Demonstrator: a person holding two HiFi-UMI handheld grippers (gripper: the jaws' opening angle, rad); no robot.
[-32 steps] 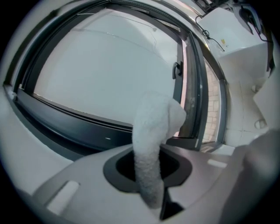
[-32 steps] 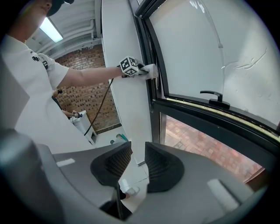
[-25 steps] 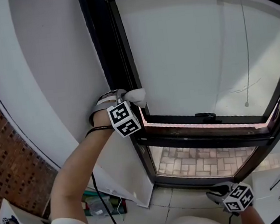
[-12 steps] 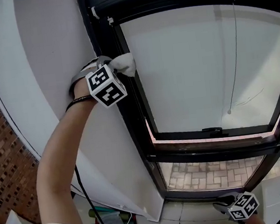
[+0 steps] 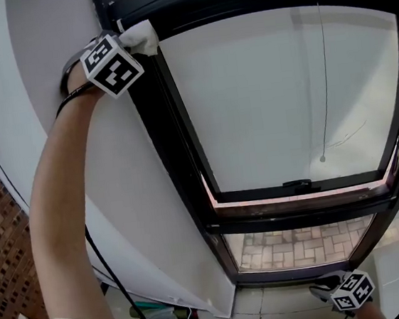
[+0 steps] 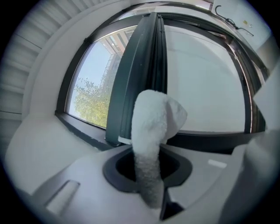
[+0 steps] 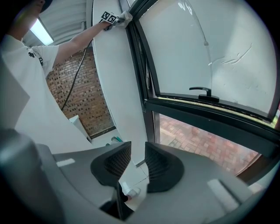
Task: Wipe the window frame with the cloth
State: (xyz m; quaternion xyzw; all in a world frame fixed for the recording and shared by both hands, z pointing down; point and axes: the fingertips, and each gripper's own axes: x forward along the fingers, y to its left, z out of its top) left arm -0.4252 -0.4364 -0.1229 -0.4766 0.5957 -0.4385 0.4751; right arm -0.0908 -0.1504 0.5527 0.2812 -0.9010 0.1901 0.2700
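**Q:** Where is the cloth?

**A:** The white cloth (image 5: 140,36) is clamped between the jaws of the left gripper (image 5: 129,47). The arm is stretched up to the upper left corner of the dark window frame (image 5: 185,157). The cloth touches the frame where the upright bar meets the top bar. In the left gripper view it rises out of the closed jaws, its tip folded over.

**Q:** And the other gripper?

**A:** The right gripper (image 5: 327,289) sits low at the bottom right, below the lower pane and well apart from the cloth. Its jaws stand slightly apart with nothing between them.

**Q:** What else is labelled?

**A:** A handle (image 5: 297,183) lies on the bottom bar of the large white pane. A thin cord (image 5: 320,70) hangs in front of that pane. A brick wall (image 5: 4,263) shows at the left edge.
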